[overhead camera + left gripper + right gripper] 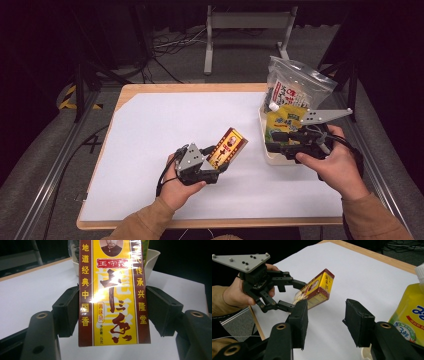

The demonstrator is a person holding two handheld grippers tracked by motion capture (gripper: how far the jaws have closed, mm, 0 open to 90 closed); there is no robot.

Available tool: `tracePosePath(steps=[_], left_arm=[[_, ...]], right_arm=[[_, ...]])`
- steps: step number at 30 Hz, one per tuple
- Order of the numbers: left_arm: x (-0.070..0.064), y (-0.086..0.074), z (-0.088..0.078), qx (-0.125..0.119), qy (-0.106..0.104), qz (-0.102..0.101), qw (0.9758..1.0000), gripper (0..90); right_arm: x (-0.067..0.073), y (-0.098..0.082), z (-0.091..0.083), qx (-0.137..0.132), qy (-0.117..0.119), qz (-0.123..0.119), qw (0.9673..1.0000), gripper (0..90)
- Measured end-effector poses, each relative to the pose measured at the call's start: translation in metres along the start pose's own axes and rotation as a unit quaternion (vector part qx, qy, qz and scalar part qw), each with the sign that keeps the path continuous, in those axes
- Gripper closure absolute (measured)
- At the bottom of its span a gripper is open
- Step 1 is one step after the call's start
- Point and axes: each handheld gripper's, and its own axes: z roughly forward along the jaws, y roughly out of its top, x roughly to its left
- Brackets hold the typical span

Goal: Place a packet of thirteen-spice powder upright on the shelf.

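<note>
A yellow and dark red box (227, 146) with Chinese lettering is held tilted above the white table sheet (165, 125). My left gripper (220, 159) is shut on its lower half. In the left gripper view both pads press the long sides of the box (113, 295). My right gripper (270, 149) hovers at the near left corner of a white basket (262, 125), pointing left toward the box. Its jaws (325, 315) stand open with nothing between them. Beyond them in the right gripper view are the left gripper (298, 296) and the box (315, 288).
The basket at the table's right edge holds a yellow pouch (285, 122) with a white cap and a clear bag (295, 85) of packets. The pouch (409, 312) lies close to my right jaw. A wooden table edge (200, 88) borders the sheet; cables lie on the floor behind.
</note>
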Motion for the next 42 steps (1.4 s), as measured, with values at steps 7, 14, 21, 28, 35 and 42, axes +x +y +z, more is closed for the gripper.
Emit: tracePosePath(steps=[7, 14, 21, 28, 35, 42], left_arm=[[-0.002, 0.0, -0.001, -0.002, 0.0, 0.002, 1.0, 32.2], [-0.001, 0.0, -0.003, -0.003, 0.0, -0.004, 1.0, 32.2], [-0.004, 0.0, -0.003, -0.001, -0.006, -0.012, 0.9999, 32.1], [-0.007, 0.001, -0.004, -0.005, -0.007, -0.005, 0.9999, 32.1], [-0.012, 0.001, -0.002, -0.003, -0.011, 0.009, 0.9999, 32.1], [-0.017, 0.003, -0.003, -0.005, -0.012, 0.027, 0.9996, 32.1]], right_arm=[[-0.002, 0.01, 0.01, 0.025, -0.002, 0.019, 0.9995, 53.6], [-0.002, 0.026, 0.024, 0.054, -0.004, 0.034, 0.998, 51.4], [-0.005, 0.039, 0.04, 0.086, 0.0, 0.074, 0.9935, 50.7], [-0.01, 0.043, 0.054, 0.112, -0.001, 0.102, 0.9884, 49.2], [-0.011, 0.043, 0.065, 0.129, 0.005, 0.115, 0.9849, 47.1], [-0.008, 0.043, 0.075, 0.144, 0.016, 0.12, 0.9821, 45.5]])
